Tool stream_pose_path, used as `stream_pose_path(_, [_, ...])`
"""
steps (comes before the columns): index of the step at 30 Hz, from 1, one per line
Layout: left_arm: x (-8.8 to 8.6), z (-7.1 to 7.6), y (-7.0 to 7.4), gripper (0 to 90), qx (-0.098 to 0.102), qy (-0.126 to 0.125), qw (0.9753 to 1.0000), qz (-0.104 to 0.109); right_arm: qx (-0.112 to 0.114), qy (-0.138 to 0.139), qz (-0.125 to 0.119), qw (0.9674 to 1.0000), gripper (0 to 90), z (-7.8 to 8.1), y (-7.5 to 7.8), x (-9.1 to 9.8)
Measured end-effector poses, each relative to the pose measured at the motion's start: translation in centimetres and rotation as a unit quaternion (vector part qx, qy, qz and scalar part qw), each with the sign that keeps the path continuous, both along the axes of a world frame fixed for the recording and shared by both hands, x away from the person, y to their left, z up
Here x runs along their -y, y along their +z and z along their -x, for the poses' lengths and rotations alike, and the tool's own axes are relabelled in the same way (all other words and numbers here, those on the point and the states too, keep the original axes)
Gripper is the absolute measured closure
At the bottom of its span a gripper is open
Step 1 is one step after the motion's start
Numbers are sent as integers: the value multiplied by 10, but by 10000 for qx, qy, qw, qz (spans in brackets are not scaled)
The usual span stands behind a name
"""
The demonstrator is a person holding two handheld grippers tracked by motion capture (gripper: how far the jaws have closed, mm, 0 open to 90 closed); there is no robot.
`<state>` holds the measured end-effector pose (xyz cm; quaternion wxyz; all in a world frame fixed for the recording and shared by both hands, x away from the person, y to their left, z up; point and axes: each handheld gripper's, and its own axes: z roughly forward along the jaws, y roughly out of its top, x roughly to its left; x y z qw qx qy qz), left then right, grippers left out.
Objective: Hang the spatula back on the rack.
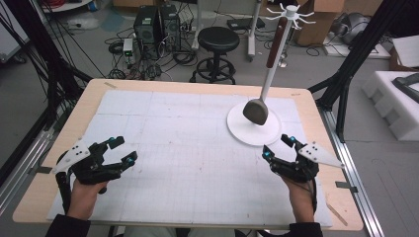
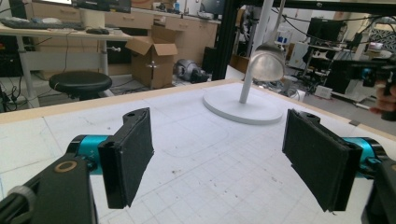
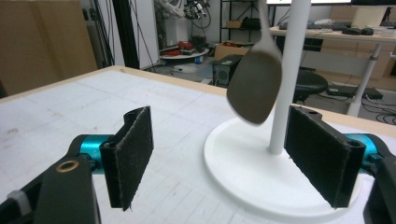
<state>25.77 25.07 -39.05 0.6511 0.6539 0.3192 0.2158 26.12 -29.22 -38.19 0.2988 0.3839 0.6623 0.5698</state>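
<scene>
R claw point(image 1: 279, 146) is released: both black pads point(image 3: 133, 156) stand wide apart w/ nothing between them. In the high view it sits low over the bench point(image 1: 59, 185), just beside the near edge of the white round base point(image 1: 242, 132), jaws aimed toward the base. In the right gripper view the base rim lies just past the pads, pole point(image 3: 288, 74) rising from it between the pads & closer to the R-side pad. The spoon point(image 1: 257, 111) hangs from the rack top by its handle, bowl down, just beside the pole, above the base & not touching it; bowl looks slightly blurred in the right gripper view. No contact btw claw & spoon.

L claw point(image 1: 120, 150) also released, pads wide, nothing held. It sits well apart from the base, over the white gridded mat point(image 1: 188, 148) on the opposite side of the bench, held by the person's hand point(image 1: 85, 195). In the left gripper view the base & pole show far beyond the pads, spoon bowl beside the pole.

Beyond the bench, past the base: black stool point(image 1: 218, 44) on the floor, cardboard boxes point(image 1: 321, 19) further off.
</scene>
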Motion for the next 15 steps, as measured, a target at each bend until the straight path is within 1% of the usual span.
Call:
stream_pose_path(3, [-2,1,-2,247,-7,19,10000,3,-19,-12,43,10000,212,5,-9,-6])
stream_pose_path(6, [-4,2,-5,247,-9,37,10000,18,-55,48,60,10000,211,8,-15,-11])
stream_pose_path(7, [-4,2,-6,247,-9,54,10000,32,-55,48,60,10000,211,8,-15,-11])
stream_pose_path(9, [-7,4,-9,247,-22,65,10000,58,-94,76,175,9998,211,9,-18,-15])
stream_pose_path(11, [-9,6,-10,247,-21,77,10000,15,-93,65,244,9996,211,9,-19,-17])
stream_pose_path(15, [-12,8,-11,247,-13,67,10000,32,-124,71,209,9997,210,10,-20,-20])
